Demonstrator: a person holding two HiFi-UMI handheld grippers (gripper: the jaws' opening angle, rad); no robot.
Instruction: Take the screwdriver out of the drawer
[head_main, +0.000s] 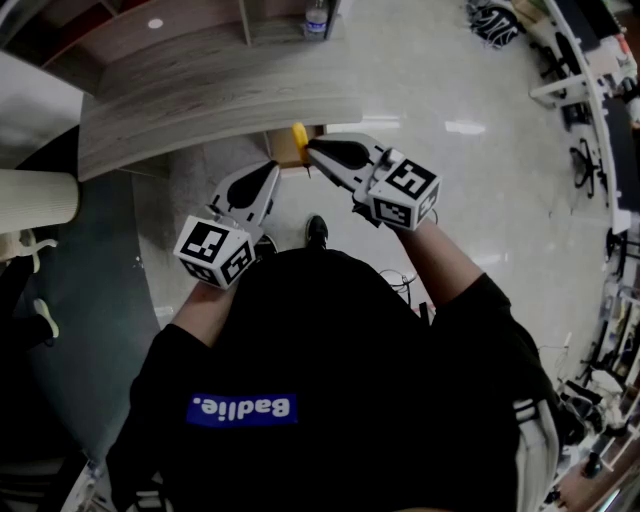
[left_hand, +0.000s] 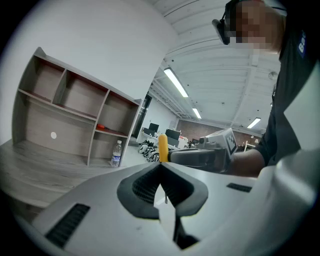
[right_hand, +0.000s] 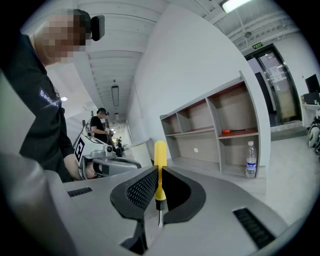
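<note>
At the desk's curved near edge: your left gripper (head_main: 270, 172) and right gripper (head_main: 312, 148) hang side by side just off the desk (head_main: 200, 105). They are over the pale glossy floor (head_main: 480, 190), tips near each other but apart, and the right one carries the screwdriver (head_main: 298, 134).
Right gripper: it is clamped on the screwdriver's yellow handle, with the dark ribbed pads (right_hand: 142, 187) pressing it from both sides.
Screwdriver: it stands upright across those jaws. The rounded handle end is above the tips and the thin metal shaft points down into the gap between the pads. Seen from your head, it is a yellow stub right at the desk's edge, in the air, touched only by the right gripper.
Left gripper: its jaws are closed on each other, pad to pad. Past its tips you see the yellow handle and the right gripper's jaw reaching in from the right.
Below the desk edge: a brown box (head_main: 282, 150) shows just under the overhang, beside the screwdriver. You cannot tell from here whether it is the drawer.
Far edge of the desk: a shelf unit (right_hand: 215, 125) stands there. A water bottle (right_hand: 251, 159) stands upright in its lower end compartment, and a red thing (right_hand: 232, 131) lies on the shelf above it.
Behind your left gripper: another person (right_hand: 100, 127) in black stands well back in the room.
</note>
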